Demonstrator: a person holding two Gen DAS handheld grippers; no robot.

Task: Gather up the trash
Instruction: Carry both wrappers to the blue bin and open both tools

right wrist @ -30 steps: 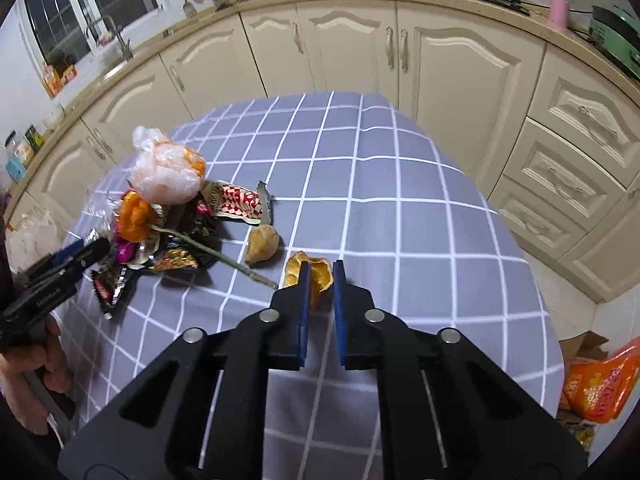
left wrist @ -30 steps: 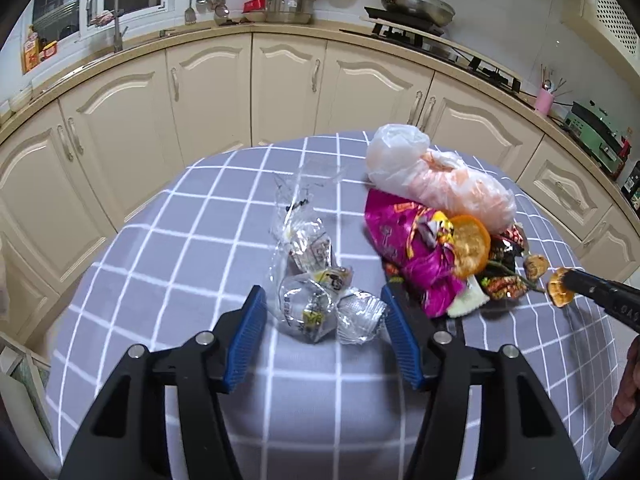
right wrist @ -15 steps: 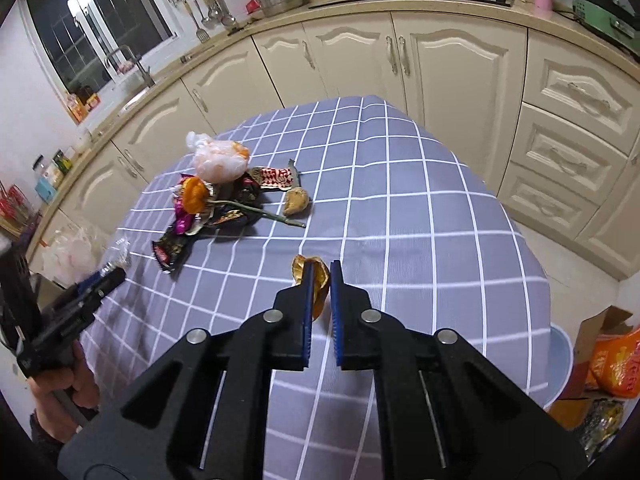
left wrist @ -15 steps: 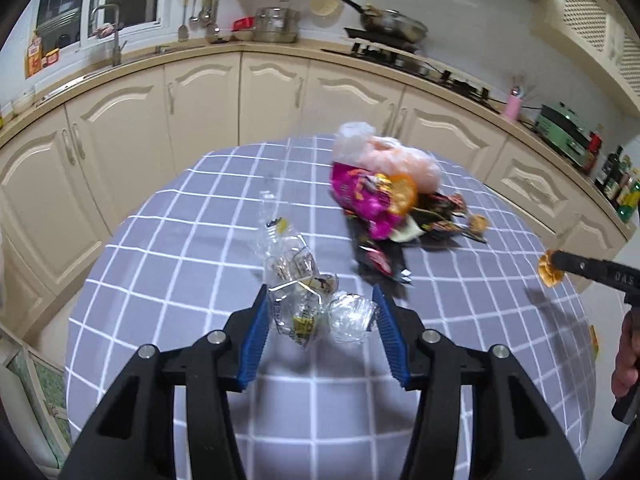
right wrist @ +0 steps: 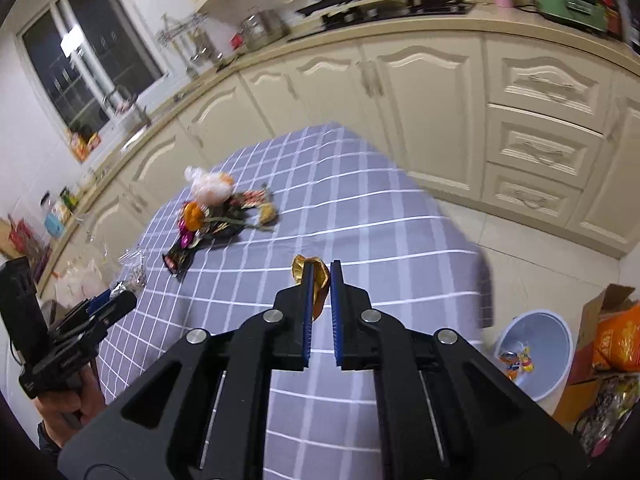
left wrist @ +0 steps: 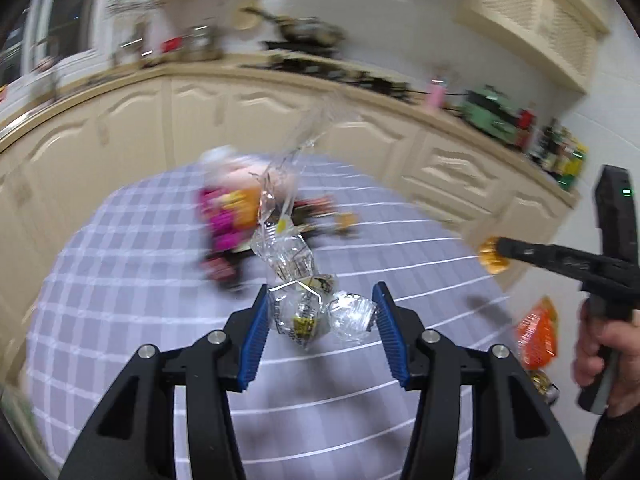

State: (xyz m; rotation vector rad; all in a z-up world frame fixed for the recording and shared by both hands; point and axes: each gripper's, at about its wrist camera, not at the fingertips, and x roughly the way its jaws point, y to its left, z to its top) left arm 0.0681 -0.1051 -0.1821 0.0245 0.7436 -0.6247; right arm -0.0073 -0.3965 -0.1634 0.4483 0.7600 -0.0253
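Observation:
My left gripper (left wrist: 320,320) is shut on a bundle of crumpled clear plastic wrappers (left wrist: 308,300) and holds it lifted above the checked table (left wrist: 120,320). My right gripper (right wrist: 321,284) is shut on a crumpled gold wrapper (right wrist: 316,276), held in the air over the table's right side; it also shows in the left wrist view (left wrist: 494,254). A pile of trash stays on the table: a white plastic bag (right wrist: 208,186), an orange piece (right wrist: 192,212), dark and pink wrappers (right wrist: 188,240).
A white waste bin (right wrist: 536,344) with some trash inside stands on the floor right of the table. A cardboard box with an orange bag (right wrist: 616,344) stands beside it. Cream kitchen cabinets (right wrist: 440,100) curve around behind the table.
Both grippers have risen and swung to the right with their loads. The clear wrappers have left the table. The bin has come into the right wrist view.

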